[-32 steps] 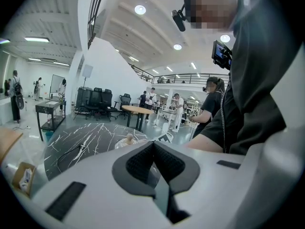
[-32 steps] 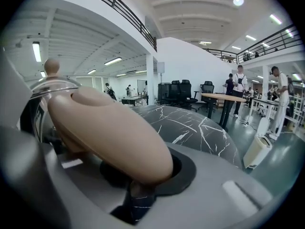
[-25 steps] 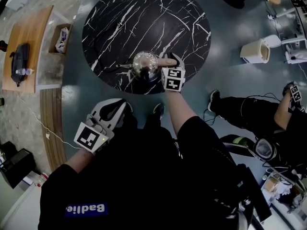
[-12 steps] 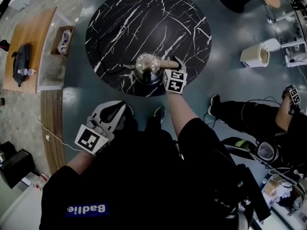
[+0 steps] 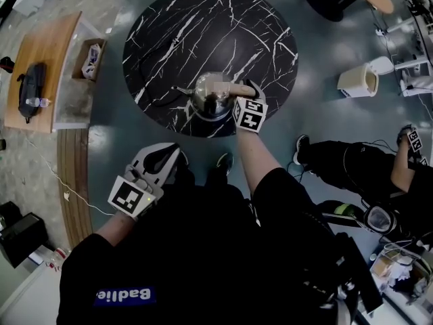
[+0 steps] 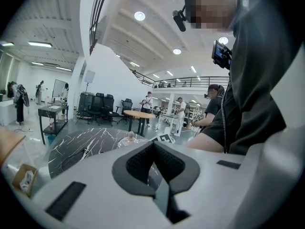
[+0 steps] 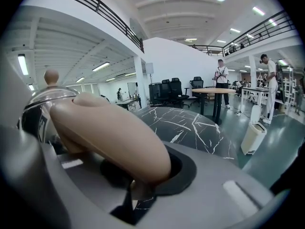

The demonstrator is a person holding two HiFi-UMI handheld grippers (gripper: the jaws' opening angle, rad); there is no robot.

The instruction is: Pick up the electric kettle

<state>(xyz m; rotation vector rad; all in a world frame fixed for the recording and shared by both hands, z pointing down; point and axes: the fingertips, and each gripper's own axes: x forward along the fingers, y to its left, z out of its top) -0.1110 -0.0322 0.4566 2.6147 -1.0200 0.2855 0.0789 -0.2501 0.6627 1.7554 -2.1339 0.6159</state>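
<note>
Right claw [image 5: 241, 93] stays clamped on the electric kettle's [image 5: 207, 92] tan handle [image 7: 109, 132]. The kettle, now blurred, looks slightly raised above the worktop [image 5: 203, 26]. Left claw [image 5: 157, 161] is closed, empty and unmoved.

In the right gripper view the kettle [image 7: 43, 101] runs off the left edge, and its tan handle [image 7: 109, 132], clamped in my right gripper's [image 7: 131, 190] jaws, hides their pads. From the head view my marker cube [image 5: 249, 113] covers the handle's outer end. My left gripper's [image 6: 157, 175] own body hides the kettle below its lid [image 6: 131, 138].
</note>
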